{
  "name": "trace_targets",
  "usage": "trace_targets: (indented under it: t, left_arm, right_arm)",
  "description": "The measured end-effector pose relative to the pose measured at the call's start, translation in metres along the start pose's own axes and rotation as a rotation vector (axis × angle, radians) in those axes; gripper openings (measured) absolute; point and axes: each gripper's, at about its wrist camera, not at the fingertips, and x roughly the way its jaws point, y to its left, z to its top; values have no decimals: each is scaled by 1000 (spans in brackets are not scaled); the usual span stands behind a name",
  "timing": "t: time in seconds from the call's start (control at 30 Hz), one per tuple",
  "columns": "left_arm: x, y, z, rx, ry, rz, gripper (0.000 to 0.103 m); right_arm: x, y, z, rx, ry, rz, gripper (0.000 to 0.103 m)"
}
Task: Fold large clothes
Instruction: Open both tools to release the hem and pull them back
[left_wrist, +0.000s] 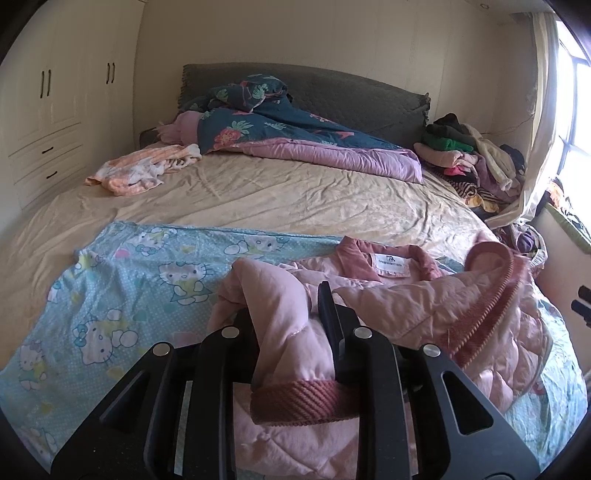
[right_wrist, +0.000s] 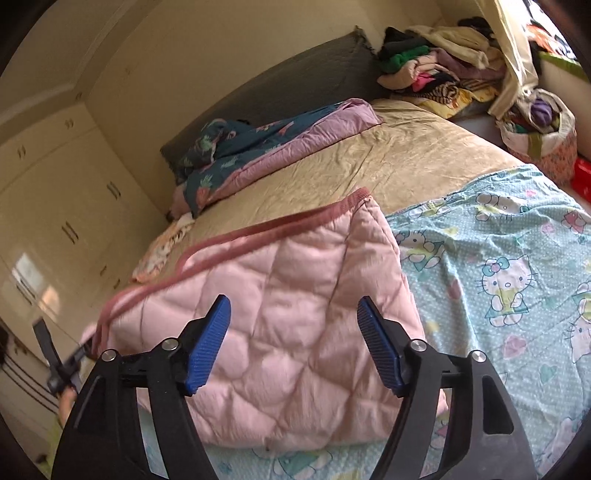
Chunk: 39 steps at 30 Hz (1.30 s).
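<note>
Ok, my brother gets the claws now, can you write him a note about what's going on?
Left claw: shut on the pink jacket, pinching a sleeve near its ribbed cuff.
Right claw: open, empty, hovering over the jacket's quilted body.
The jacket lies on the blue cat-print sheet on the bed, collar and label facing up.
Done: jacket laid out; one side looks partly folded over.
Left: lay the held sleeve across the body, fold the rest, smooth it. More clothes wait in the pile by the window.

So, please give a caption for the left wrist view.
Left gripper shut on the pink quilted jacket's cuff, above the cartoon-cat sheet.
</note>
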Motion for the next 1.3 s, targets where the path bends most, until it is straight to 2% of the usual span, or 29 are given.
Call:
trace_targets:
  t: [0.23, 0.27, 0.37, 0.4, 0.47, 0.57, 0.7, 0.93, 1.3]
  left_arm:
    - [-11, -7, -1, 8, -6, -23, 31]
    - [-12, -7, -1, 6, -7, -29, 37]
    - [-16, -9, -1, 0, -7, -48, 45]
    - [-18, -10, -1, 0, -8, -55, 58]
    - [-25, -13, -1, 5, -26, -51, 76]
    - [-37, -17, 1, 20, -49, -45, 81]
    - [-48, -21, 1, 31, -63, -41, 92]
    - [-67, -24, 0, 55, -77, -27, 93]
    - [-83, -33, -19, 127, -56, -9, 94]
  right_arm:
    - [-8, 24, -30, -102, 1, -29, 90]
    - [-9, 26, -33, -109, 2, -30, 91]
    - [-15, 32, -39, -124, 0, -25, 91]
    - [-18, 34, -40, -126, -4, -21, 92]
    - [-24, 36, -42, -127, -12, -9, 93]
    - [-32, 37, -42, -122, -23, -7, 94]
    - [-44, 40, -44, -123, -41, -8, 94]
    - [-64, 46, -46, -140, -74, -16, 96]
    - [-88, 50, -54, -174, -108, -54, 97]
